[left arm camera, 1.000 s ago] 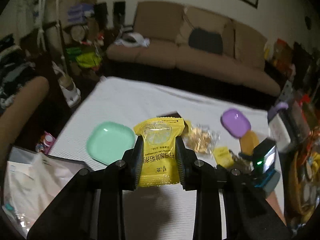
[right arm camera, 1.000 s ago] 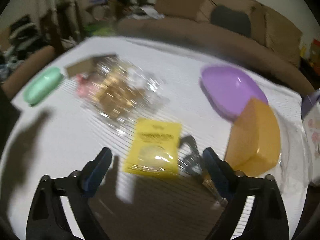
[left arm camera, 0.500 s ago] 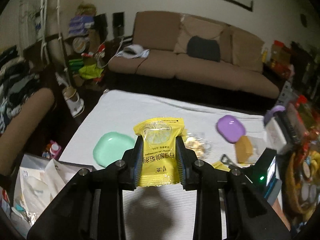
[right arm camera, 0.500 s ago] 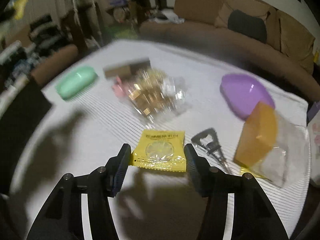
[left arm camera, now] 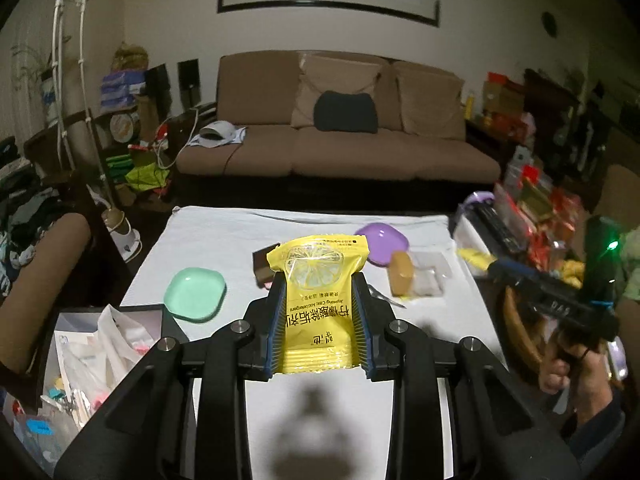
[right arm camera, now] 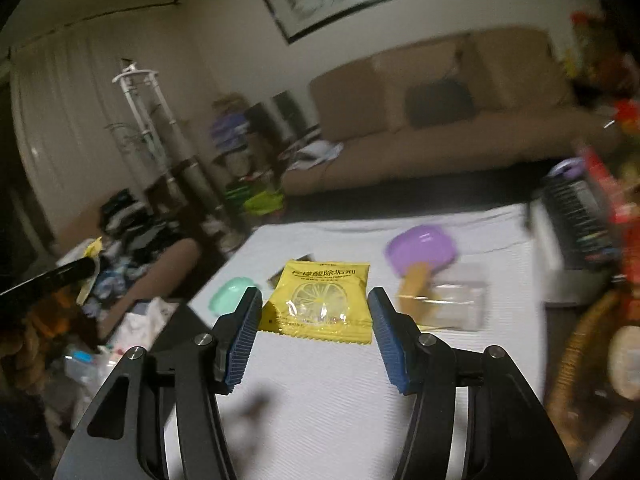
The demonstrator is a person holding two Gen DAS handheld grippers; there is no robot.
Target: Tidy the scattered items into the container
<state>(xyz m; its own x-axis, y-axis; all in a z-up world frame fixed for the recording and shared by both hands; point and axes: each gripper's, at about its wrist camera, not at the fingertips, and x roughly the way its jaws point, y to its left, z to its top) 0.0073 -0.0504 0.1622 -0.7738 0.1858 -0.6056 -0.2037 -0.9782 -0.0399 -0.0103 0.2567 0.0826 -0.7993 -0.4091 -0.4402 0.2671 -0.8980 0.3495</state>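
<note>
A yellow sachet point(left arm camera: 318, 300) printed with a lemon slice stands upright at the middle of the left wrist view, pinched at both edges. A second yellow sachet point(right arm camera: 320, 300) of the same print is gripped at its sides in the middle of the right wrist view. The container point(left arm camera: 110, 312), a dark box stuffed with white wrappers, sits at lower left, beside the table's corner.

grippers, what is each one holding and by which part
Left gripper clamps a yellow packet by its long side edges. Right gripper holds another yellow packet by its two short sides.
</note>
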